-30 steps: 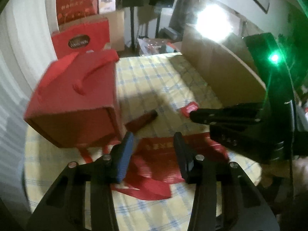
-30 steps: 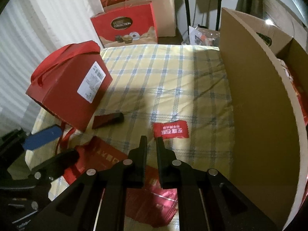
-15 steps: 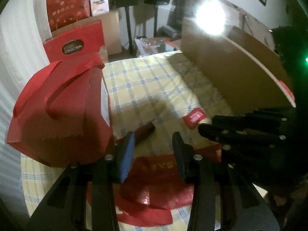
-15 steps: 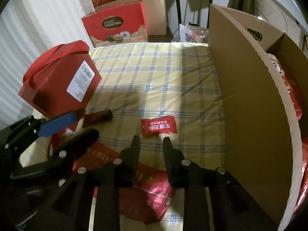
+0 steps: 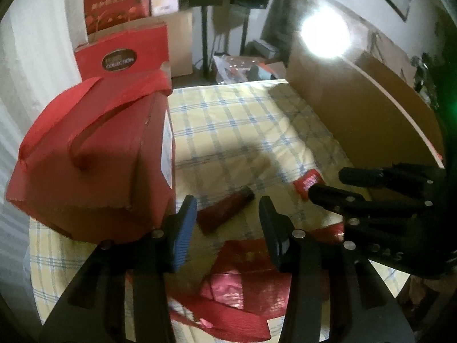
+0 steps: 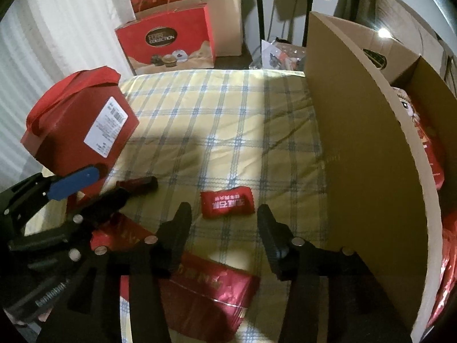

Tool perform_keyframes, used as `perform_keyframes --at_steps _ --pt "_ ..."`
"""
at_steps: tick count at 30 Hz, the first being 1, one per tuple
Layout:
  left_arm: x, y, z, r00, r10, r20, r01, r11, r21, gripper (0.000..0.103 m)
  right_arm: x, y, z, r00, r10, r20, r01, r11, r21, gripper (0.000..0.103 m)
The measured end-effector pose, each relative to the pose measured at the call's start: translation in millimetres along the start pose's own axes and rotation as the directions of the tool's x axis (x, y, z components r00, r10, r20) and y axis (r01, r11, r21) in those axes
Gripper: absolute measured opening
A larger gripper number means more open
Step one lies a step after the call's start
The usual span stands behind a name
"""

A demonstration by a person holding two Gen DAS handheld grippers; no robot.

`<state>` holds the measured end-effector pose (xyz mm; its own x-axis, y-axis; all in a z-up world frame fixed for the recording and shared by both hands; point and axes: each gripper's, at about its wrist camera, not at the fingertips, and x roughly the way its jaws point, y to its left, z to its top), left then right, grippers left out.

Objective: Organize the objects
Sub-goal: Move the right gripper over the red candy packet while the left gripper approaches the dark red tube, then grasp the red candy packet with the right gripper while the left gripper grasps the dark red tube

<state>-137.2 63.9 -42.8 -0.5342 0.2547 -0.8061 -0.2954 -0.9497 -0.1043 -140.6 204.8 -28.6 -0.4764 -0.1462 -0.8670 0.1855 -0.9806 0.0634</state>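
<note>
On the checked cloth, a small red packet (image 6: 227,204) lies just ahead of my right gripper (image 6: 224,218). Its jaws are opening and nothing is between them. A dark red stick-shaped packet (image 5: 225,211) lies just past the tips of my left gripper (image 5: 227,223). Those jaws are opening too and touch nothing. Under both grippers lies a flat red bag (image 6: 205,285) (image 5: 251,280). The left wrist view shows the right gripper (image 5: 328,183) by the small packet (image 5: 308,183). The right wrist view shows the left gripper (image 6: 111,183) by the stick (image 6: 137,184).
A red gift box with ribbon handles (image 5: 94,165) (image 6: 80,131) stands close on the left. A tall open cardboard box (image 6: 357,157) (image 5: 357,114) walls off the right side, with red packs inside. Red gift bags (image 6: 168,45) stand on the floor beyond the table.
My right gripper's jaws went from shut to wide apart over the small red packet. My left gripper moved forward and down toward the dark red stick, and its jaws widened slightly.
</note>
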Motion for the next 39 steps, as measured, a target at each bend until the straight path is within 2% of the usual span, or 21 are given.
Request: perform_keyframes --at_steps 2,4,6,8,15,19,20,22,23,24,27,28,30,31,33,36,39 --pt "1 4 0 1.000 -0.003 -0.002 0.003 1.000 0.000 0.050 2 1 1 1.000 -0.014 -0.002 0.014 1.000 -0.007 0.059" --pt "2 0 -1 1.000 -0.008 -0.005 0.008 1.000 0.021 0.061 6 1 2 1.000 -0.031 -0.006 0.031 0.999 -0.013 0.064" --pt "2 -7 -3 1.000 0.008 0.000 -0.008 0.999 0.050 0.064 9 1 2 0.998 -0.062 -0.004 0.062 0.998 -0.025 0.064" --pt "5 -10 -4 0.999 0.032 -0.003 -0.032 0.997 0.075 0.064 14 1 0 0.997 -0.081 -0.008 0.081 0.996 -0.039 0.064" --pt "17 -10 -10 0.999 0.019 -0.035 -0.016 0.994 0.104 0.064 27 0 -5 0.996 -0.078 -0.031 0.077 0.996 -0.054 0.064" --pt "20 -10 -10 0.999 0.017 -0.029 -0.013 0.994 0.106 0.062 27 0 -5 0.997 -0.072 -0.016 0.072 0.996 -0.054 0.064" --pt "21 -10 -10 0.999 0.014 -0.030 -0.011 0.994 0.105 0.060 27 0 -4 0.998 -0.068 -0.013 0.067 0.996 -0.054 0.061" --pt "25 -9 -11 0.999 -0.001 -0.045 0.005 0.995 0.098 0.043 27 0 -4 0.998 -0.057 -0.009 0.057 0.997 -0.051 0.055" --pt "26 -9 -11 0.999 0.001 -0.049 0.004 0.995 0.100 0.034 27 0 -4 0.999 -0.052 -0.003 0.052 0.997 -0.051 0.048" --pt "26 -9 -11 0.999 0.009 -0.045 -0.004 0.994 0.108 0.031 26 1 -5 0.999 -0.047 0.005 0.048 0.998 -0.049 0.045" --pt "26 -8 -13 0.999 -0.005 -0.052 0.011 0.994 0.109 0.012 25 1 -5 0.999 -0.033 0.014 0.034 0.998 -0.046 0.041" --pt "26 -8 -14 0.999 -0.007 -0.054 0.012 0.994 0.105 0.009 25 1 -5 0.999 -0.032 0.017 0.033 0.998 -0.049 0.040" --pt "25 -7 -16 0.999 -0.008 -0.049 0.013 0.995 0.097 0.004 24 0 -5 1.000 -0.023 0.019 0.023 0.999 -0.048 0.034" --pt "24 -6 -17 0.999 -0.012 -0.049 0.017 0.996 0.091 0.000 24 0 -5 1.000 -0.010 0.019 0.011 0.999 -0.040 0.028" --pt "22 -4 -18 0.999 -0.015 -0.050 0.019 0.997 0.076 0.000 21 -2 -4 1.000 0.020 0.020 -0.020 1.000 -0.017 0.025" --pt "16 -1 -21 0.999 -0.020 -0.044 0.022 0.998 0.054 0.000 17 -3 -3 0.999 0.038 0.025 -0.038 0.999 -0.010 0.013" --pt "5 4 -24 0.999 -0.032 -0.030 0.033 0.999 0.031 0.000 8 -2 -1 0.998 0.053 0.038 -0.053 0.998 -0.016 0.011"
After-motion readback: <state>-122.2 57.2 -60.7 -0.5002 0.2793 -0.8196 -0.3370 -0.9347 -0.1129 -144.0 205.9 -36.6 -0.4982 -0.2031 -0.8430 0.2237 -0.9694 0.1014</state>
